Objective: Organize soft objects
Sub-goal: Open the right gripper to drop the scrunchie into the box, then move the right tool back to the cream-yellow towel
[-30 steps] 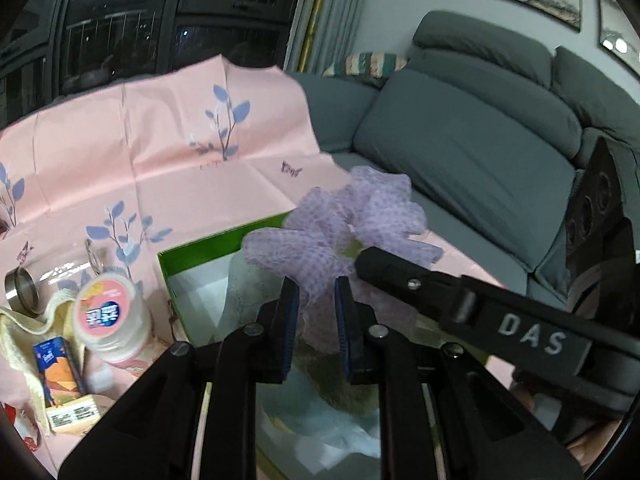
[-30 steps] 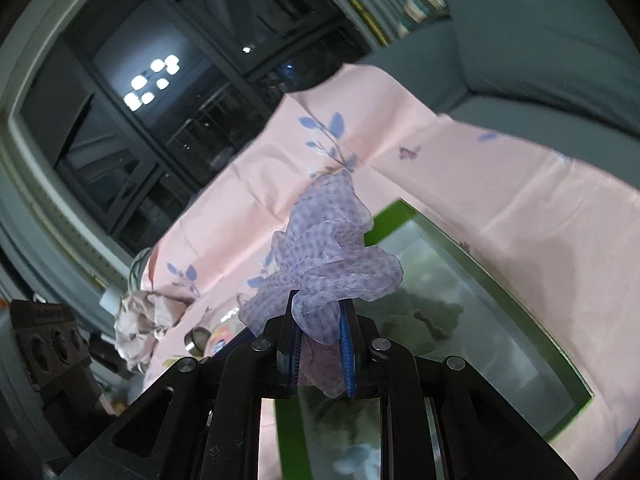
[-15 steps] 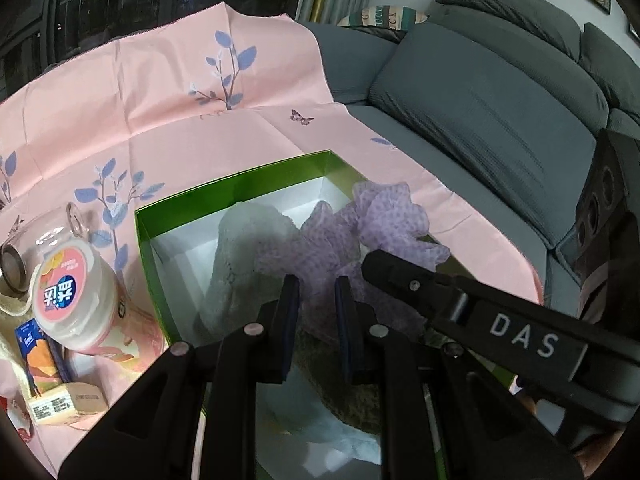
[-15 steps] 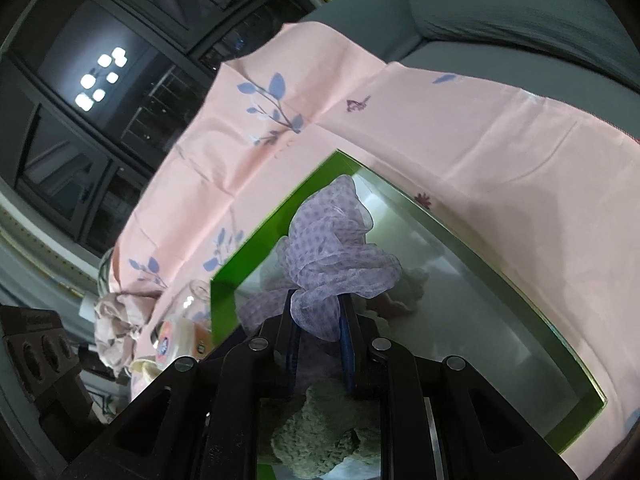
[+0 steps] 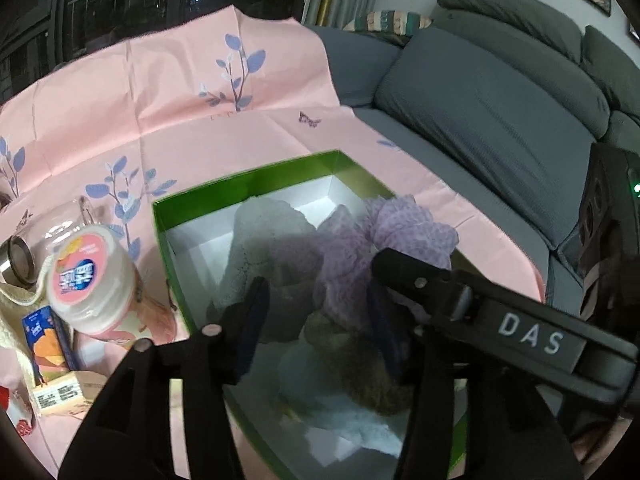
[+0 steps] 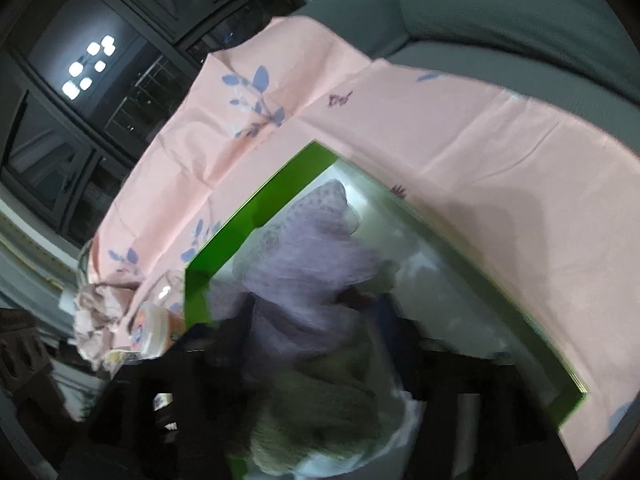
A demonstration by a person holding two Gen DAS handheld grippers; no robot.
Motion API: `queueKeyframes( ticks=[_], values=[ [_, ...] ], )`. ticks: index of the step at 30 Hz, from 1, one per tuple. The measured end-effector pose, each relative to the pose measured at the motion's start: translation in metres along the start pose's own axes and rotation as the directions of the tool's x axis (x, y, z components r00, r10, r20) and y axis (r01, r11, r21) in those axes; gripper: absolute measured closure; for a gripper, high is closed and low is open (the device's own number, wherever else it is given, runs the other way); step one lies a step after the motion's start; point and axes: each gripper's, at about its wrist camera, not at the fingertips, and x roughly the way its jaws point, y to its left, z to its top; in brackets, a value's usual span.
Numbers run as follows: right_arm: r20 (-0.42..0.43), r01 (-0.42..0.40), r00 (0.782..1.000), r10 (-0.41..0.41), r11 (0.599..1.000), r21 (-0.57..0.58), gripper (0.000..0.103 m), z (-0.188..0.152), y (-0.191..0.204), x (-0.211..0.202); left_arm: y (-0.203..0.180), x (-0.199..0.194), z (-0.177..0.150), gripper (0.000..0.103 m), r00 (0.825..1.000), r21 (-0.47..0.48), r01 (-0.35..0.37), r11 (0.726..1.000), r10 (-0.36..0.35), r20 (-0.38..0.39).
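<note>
- The lilac scrunchie (image 5: 360, 256) lies in the green box (image 5: 240, 184), just ahead of both grippers, on top of a pale cloth (image 5: 264, 232) and an olive plush piece (image 5: 360, 364).
- The left gripper (image 5: 320, 312) has just been opening; its jaws stand apart, with the scrunchie's lower folds between them but not pinched.
- The right gripper (image 6: 320, 328) has likewise just been opening. Its view is blurred, and its spread jaws hold nothing.
- This item looks delivered.
- Left of the box, beyond the left gripper's left finger, a cream knitted cloth (image 5: 16, 300) is still out, likely next.
- A crumpled pinkish fabric (image 6: 96, 320) also waits outside.
</note>
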Motion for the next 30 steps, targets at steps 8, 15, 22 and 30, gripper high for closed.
queueKeyframes(
  ticks=[8,15,22,30],
  values=[
    [0.072,-0.032,0.997,0.031,0.999,0.012,0.024,0.000,0.000,-0.022,0.006,-0.042,-0.008,0.022,0.996,0.000,0.038,0.999,-0.038,0.081],
    [0.125,-0.058,0.990,0.059,0.998,-0.015,0.008,-0.003,0.011,-0.031,0.034,-0.091,-0.024,0.014,0.986,-0.039,0.080,0.996,-0.073,0.151],
    [0.204,-0.070,0.975,0.093,0.991,-0.115,0.000,-0.011,0.040,-0.043,0.077,-0.131,-0.048,0.001,0.975,-0.126,-0.008,0.992,0.036,0.221],
    [0.234,0.028,0.971,0.039,0.961,-0.275,0.001,-0.027,0.088,-0.041,0.139,-0.159,-0.085,0.001,0.959,-0.278,-0.134,0.951,0.195,0.206]
  ],
)
